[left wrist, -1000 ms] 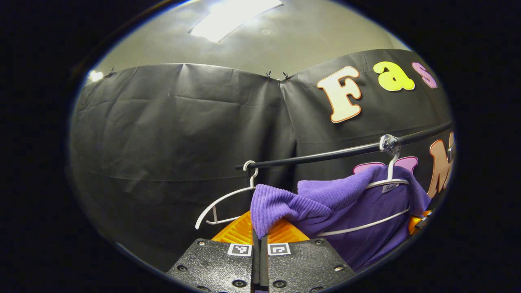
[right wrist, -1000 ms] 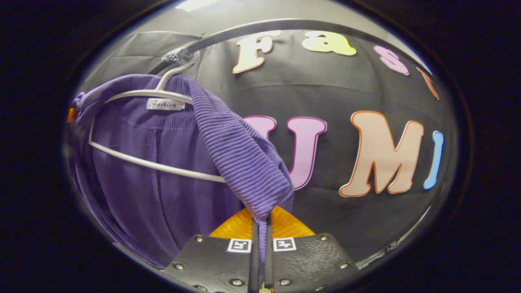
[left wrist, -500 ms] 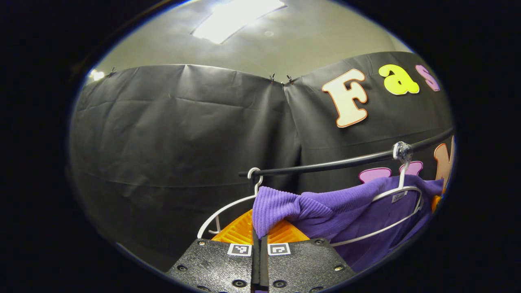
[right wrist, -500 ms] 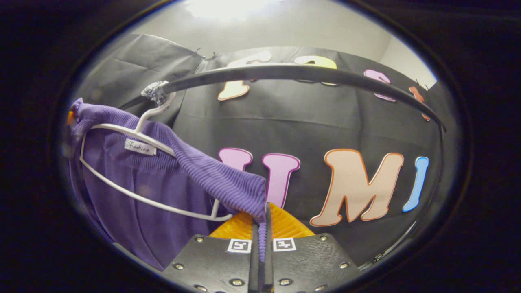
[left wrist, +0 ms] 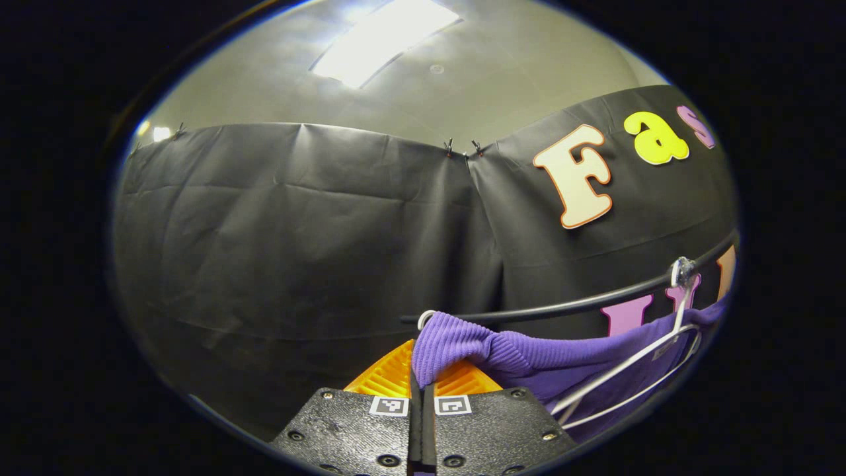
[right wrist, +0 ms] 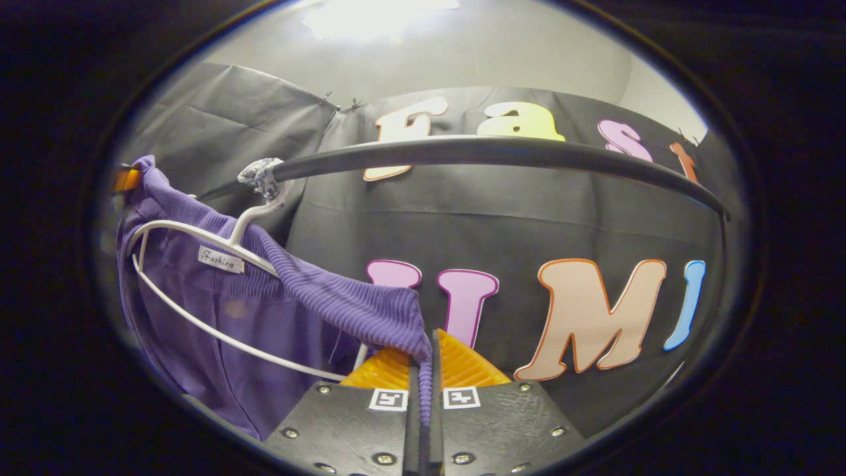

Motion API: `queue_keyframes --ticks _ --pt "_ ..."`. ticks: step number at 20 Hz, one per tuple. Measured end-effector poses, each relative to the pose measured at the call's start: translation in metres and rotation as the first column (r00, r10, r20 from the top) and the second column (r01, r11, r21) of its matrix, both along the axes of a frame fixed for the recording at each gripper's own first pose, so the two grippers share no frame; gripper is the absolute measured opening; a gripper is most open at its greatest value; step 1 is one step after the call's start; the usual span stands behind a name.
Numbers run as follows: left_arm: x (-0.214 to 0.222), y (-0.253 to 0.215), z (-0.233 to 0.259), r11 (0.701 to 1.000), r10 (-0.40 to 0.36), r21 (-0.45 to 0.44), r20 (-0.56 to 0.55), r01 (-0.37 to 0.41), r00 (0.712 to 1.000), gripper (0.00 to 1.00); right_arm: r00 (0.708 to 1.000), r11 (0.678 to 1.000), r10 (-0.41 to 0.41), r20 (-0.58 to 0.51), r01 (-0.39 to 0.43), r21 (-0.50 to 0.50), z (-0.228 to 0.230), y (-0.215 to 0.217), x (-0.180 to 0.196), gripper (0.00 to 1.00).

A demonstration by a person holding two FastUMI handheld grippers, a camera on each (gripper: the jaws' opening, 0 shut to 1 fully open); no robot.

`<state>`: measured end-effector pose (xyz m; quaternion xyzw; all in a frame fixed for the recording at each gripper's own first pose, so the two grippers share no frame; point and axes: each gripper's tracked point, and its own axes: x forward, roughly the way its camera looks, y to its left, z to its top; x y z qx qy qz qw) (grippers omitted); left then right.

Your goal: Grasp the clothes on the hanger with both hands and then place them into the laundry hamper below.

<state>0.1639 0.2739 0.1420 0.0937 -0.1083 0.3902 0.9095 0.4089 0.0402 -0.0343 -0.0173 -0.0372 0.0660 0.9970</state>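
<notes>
- In the left gripper view, my left gripper (left wrist: 422, 390) sits at the bottom centre of the frame, its two fingers pressed together on a ribbed edge of the purple garment (left wrist: 529, 360).
- From that pinch the purple garment stretches toward the right edge of the frame, where it drapes over a white hanger (left wrist: 634, 380) in the lower right.
- The white hanger hooks onto a black rail (left wrist: 562, 307) that runs from just above my left gripper up to the right edge of the frame.
- A second white hook (left wrist: 426, 318) shows at the near end of the black rail, just above the pinched cloth; the garment hides what hangs from it.
- Behind everything I see the black cloth wall (left wrist: 297, 231), and above it a pale ceiling with a bright light panel (left wrist: 383, 36) at the top of the frame.
- In the right gripper view, my right gripper (right wrist: 423, 396) is at the bottom centre, fingers closed on another ribbed edge of the purple garment (right wrist: 264, 317), a thin strip of cloth running down between them.
- Here the garment spreads to the left of the frame, its collar resting on the white hanger (right wrist: 218, 334), with a small white label near the collar.
- The hanger's hook is wrapped onto the black rail (right wrist: 496, 152), which arcs across the upper half of this frame.
</notes>
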Motion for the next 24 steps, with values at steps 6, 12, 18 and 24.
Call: queue_keyframes --ticks 6,12,18,24 --pt "0.013 0.022 -0.002 0.999 0.010 0.033 -0.027 -0.009 1.000 0.00 0.999 0.999 0.048 0.001 -0.048 0.006 0.001 0.013 0.007 0.03" --pt "0.024 0.037 -0.042 1.000 -0.022 0.005 -0.047 0.022 0.999 0.00 0.999 0.999 0.048 0.011 -0.048 -0.005 0.004 0.015 0.015 0.05" --pt "0.025 0.033 -0.082 0.996 -0.082 -0.040 -0.067 0.080 0.994 0.02 0.999 0.999 0.028 0.016 -0.027 -0.027 0.006 0.012 0.026 0.05" --pt "0.023 0.020 -0.122 0.984 -0.135 -0.128 -0.079 0.124 0.988 0.00 0.999 0.998 -0.009 0.034 0.011 -0.060 0.007 0.004 0.037 0.05"
